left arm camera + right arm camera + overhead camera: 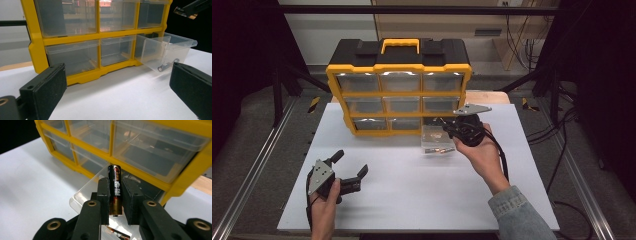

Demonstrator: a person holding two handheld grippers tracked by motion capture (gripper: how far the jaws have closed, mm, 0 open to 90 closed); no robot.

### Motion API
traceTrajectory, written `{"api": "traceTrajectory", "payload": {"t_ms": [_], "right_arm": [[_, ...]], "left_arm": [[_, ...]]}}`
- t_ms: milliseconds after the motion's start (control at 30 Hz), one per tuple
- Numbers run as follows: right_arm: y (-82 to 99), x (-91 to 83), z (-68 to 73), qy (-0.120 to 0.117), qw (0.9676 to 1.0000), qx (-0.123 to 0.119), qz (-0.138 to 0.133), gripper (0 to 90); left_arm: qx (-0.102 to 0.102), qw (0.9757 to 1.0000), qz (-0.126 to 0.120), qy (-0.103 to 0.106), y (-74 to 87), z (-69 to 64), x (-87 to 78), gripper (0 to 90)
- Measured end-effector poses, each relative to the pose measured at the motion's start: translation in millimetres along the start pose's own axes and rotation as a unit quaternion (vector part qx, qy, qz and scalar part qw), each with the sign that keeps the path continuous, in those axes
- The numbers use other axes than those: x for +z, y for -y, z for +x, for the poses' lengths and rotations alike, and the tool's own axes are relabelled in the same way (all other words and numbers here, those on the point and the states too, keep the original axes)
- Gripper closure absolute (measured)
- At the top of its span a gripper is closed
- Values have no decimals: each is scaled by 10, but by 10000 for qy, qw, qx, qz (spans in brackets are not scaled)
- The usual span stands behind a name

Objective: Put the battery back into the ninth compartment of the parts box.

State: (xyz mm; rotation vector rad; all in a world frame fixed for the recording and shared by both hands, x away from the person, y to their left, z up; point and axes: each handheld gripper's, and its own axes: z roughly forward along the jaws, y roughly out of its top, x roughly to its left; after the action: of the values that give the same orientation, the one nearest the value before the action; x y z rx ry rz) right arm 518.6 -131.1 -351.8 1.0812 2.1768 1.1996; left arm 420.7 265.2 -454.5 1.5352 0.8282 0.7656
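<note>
The right gripper (115, 202) clenched a battery (115, 192) upright over the pulled-out drawer (166, 51) at the organiser's (399, 90) lower right corner. Another battery (117, 234) lay below, half hidden by the jaws. The left gripper (348, 164) rested released near the desk's (412, 190) front left corner.

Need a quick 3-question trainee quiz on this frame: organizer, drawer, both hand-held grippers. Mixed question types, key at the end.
1. True or false: the left hand-held gripper holds a battery.
2. What does the right hand-held gripper clamp? A) screw B) battery C) drawer handle
3. Which drawer of the yellow organizer is pulled out, as the high view shows it?

Key: 1. False, its jaws stand open and empty. 2. B. 3. Bottom row, right end; another battery lies inside it.
</note>
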Motion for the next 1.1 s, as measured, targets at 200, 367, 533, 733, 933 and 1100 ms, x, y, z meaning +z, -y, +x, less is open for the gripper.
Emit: {"api": "traceTrajectory", "payload": {"t_ms": [200, 367, 533, 733, 933, 1100], "right_arm": [[2, 169, 27, -41, 9998, -73, 190, 766], [18, 221, 74, -139, 9996, -176, 145, 612], [-18, 44, 83, -44, 9997, -89, -233, 392], [-28, -158, 107, -168, 9975, -48, -683, 173], [42, -326, 65, -312, 9952, 199, -911, 120], [133, -462, -50, -349, 9936, 221, -1056, 91]], "left_arm": [[-3, 10000, -8, -10, -1, 6, 1, 10], [5, 10000, -4, -8, -1, 6, -3, 10], [15, 10000, 3, -13, -3, 3, -5, 10], [16, 10000, 6, -28, -6, -3, -9, 10], [-3, 10000, -28, -55, -11, 2, -12, 10], [15, 10000, -2, -47, -4, -1, -15, 10]]}}
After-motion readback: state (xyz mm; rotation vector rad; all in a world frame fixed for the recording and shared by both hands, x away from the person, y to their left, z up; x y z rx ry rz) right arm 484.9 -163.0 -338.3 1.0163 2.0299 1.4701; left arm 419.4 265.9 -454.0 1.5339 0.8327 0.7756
